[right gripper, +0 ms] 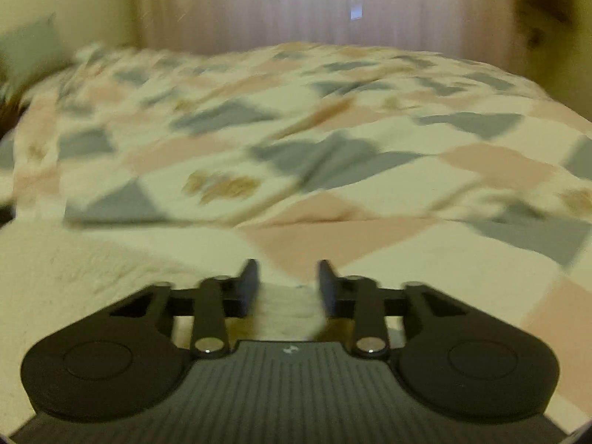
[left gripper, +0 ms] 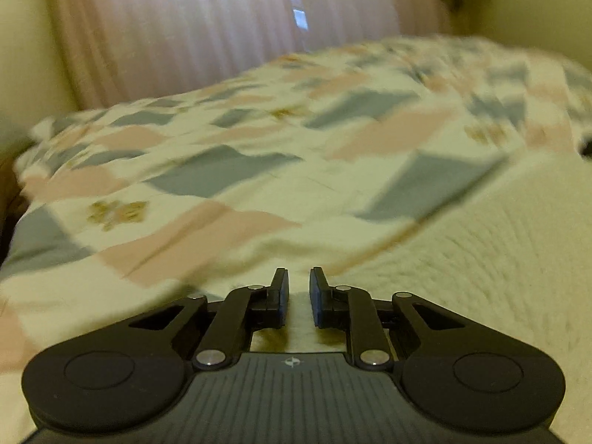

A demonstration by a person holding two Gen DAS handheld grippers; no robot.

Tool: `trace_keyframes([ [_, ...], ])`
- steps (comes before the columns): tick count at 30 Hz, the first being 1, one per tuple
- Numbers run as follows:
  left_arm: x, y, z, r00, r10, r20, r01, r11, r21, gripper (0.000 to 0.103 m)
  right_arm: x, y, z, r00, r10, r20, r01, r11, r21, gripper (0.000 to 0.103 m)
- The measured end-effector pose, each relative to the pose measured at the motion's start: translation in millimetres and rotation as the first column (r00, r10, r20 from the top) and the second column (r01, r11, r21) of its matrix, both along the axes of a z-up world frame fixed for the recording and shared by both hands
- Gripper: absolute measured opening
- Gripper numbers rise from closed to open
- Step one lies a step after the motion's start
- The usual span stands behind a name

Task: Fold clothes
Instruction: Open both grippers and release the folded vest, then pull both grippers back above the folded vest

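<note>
1. The left gripper (left gripper: pixel 299 277) sits at the bottom centre of the left wrist view and points forward and down over the bed. Its jaws stand close together with only a narrow gap, and pale cream cloth (left gripper: pixel 462 277) shows in this gap. The pads seem to pinch it, but the picture is blurred.

2. The right gripper (right gripper: pixel 288 270) sits at the bottom centre of the right wrist view and also points forward and down. Its jaws stand a little wider, and a fold of the same cream cloth (right gripper: pixel 81 270) fills the space between them. It touches both pads, so they are clamped on it.

3. The cream cloth looks soft and fleecy, with a fine ribbed or nubby texture. In the left view it spreads over the lower right; in the right view over the lower left.

4. Beyond it lies a bedspread (left gripper: pixel 229 170) with grey, pink and cream diamond patches and small brown flower motifs, slightly wrinkled.

5. At the top of both views hangs a pale pink pleated curtain (left gripper: pixel 177 18), with light through a slit.
</note>
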State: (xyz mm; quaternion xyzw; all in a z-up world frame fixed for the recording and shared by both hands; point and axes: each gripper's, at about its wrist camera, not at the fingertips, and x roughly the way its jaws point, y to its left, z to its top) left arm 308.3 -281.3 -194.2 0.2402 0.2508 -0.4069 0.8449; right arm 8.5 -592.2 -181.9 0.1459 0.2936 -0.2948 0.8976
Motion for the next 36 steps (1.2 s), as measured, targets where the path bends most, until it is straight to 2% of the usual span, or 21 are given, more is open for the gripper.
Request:
trace_keyframes([
  [2, 3.6, 19.4, 15.9, 0.998, 0.057, -0.015, -0.058, 0.997, -0.058, 0.008, -21.3, 8.5, 13.0, 0.998, -0.003, 0.061, 0.006, 0.999, -0.035, 0.025],
  [5, -10.7, 37.3, 30.6, 0.999, 0.022, -0.034, -0.026, 0.992, -0.122, 0.008, -37.7, 32.1, 18.7, 0.99, 0.078, 0.119, -0.075, 0.997, -0.034, 0.025],
  [7, -20.3, 32.3, 24.5, 0.999, -0.016, -0.033, 0.013, 0.995, -0.096, 0.014, -32.7, 40.8, 4.6, 0.988, 0.126, 0.084, -0.127, 0.992, 0.007, 0.021],
  [9, -20.8, 19.9, 6.4, 0.999, 0.002, -0.032, -0.002, 1.0, -0.003, 0.013, -27.6, 45.0, -14.5, 0.996, 0.093, -0.017, -0.093, 0.996, 0.007, 0.02],
  [10, -19.5, 19.4, 1.7, 0.999, 0.021, -0.045, -0.021, 1.0, 0.007, 0.013, -27.0, 47.7, -20.7, 0.996, 0.074, -0.051, -0.074, 0.997, 0.005, 0.02],
  [11, -18.0, 19.4, -2.6, 0.997, 0.042, -0.059, -0.041, 0.999, 0.014, 0.013, -31.6, 52.7, -16.2, 0.998, 0.05, -0.044, -0.05, 0.999, -0.009, 0.021],
  [14, -30.9, 32.1, 14.4, 0.995, 0.09, -0.044, -0.09, 0.996, -0.003, 0.014, -46.5, 81.7, 8.0, 0.997, 0.03, -0.07, -0.041, 0.987, -0.155, 0.023],
  [16, -44.8, 46.7, 30.0, 0.993, 0.111, -0.039, -0.112, 0.994, -0.021, 0.014, -63.8, 105.2, 24.9, 0.998, 0.056, -0.033, -0.061, 0.981, -0.182, 0.027],
  [19, -82.3, 73.1, 48.8, 0.994, 0.106, -0.041, -0.109, 0.991, -0.073, 0.014, -93.4, 142.7, 35.6, 0.991, 0.131, 0.031, -0.126, 0.983, -0.131, 0.029],
  [22, -124.8, 95.5, 51.3, 0.994, 0.088, -0.063, -0.095, 0.99, -0.107, 0.017, -114.9, 181.2, 27.1, 0.983, 0.181, 0.031, -0.178, 0.981, -0.079, 0.029],
  [25, -151.1, 105.3, 27.5, 0.985, 0.116, -0.127, -0.124, 0.991, -0.055, 0.018, -120.6, 196.6, -0.4, 0.987, 0.145, -0.062, -0.146, 0.989, 0.0, 0.028],
  [26, -156.1, 106.0, 18.8, 0.98, 0.149, -0.133, -0.153, 0.988, -0.018, 0.018, -124.2, 198.0, -1.9, 0.991, 0.122, -0.055, -0.12, 0.992, 0.027, 0.028],
  [27, -161.5, 106.4, 20.7, 0.975, 0.177, -0.134, -0.179, 0.984, -0.004, 0.018, -127.4, 199.5, -1.3, 0.994, 0.102, -0.046, -0.1, 0.994, 0.045, 0.028],
  [30, -177.6, 107.1, 33.3, 0.961, 0.242, -0.133, -0.242, 0.97, 0.015, 0.018, -131.2, 205.6, 17.0, 0.996, 0.092, 0.001, -0.092, 0.996, 0.024, 0.029],
  [32, -188.3, 107.0, 48.0, 0.957, 0.258, -0.131, -0.26, 0.966, -0.001, 0.024, -131.4, 209.4, 27.0, 0.995, 0.095, 0.031, -0.095, 0.995, 0.01, 0.031],
  [33, -192.0, 106.1, 50.2, 0.958, 0.258, -0.128, -0.26, 0.966, -0.002, 0.03, -130.1, 210.3, 26.9, 0.995, 0.089, 0.036, -0.09, 0.996, 0.012, 0.038],
  [34, -195.6, 105.2, 51.9, 0.958, 0.257, -0.125, -0.259, 0.966, -0.002, 0.032, -126.6, 209.1, 22.1, 0.996, 0.082, 0.022, -0.083, 0.996, 0.026, 0.046],
  [36, -198.5, 101.0, 46.4, 0.948, 0.295, -0.12, -0.289, 0.955, 0.06, 0.031, -118.2, 202.3, 8.8, 0.997, 0.07, -0.028, -0.067, 0.995, 0.076, 0.045],
])
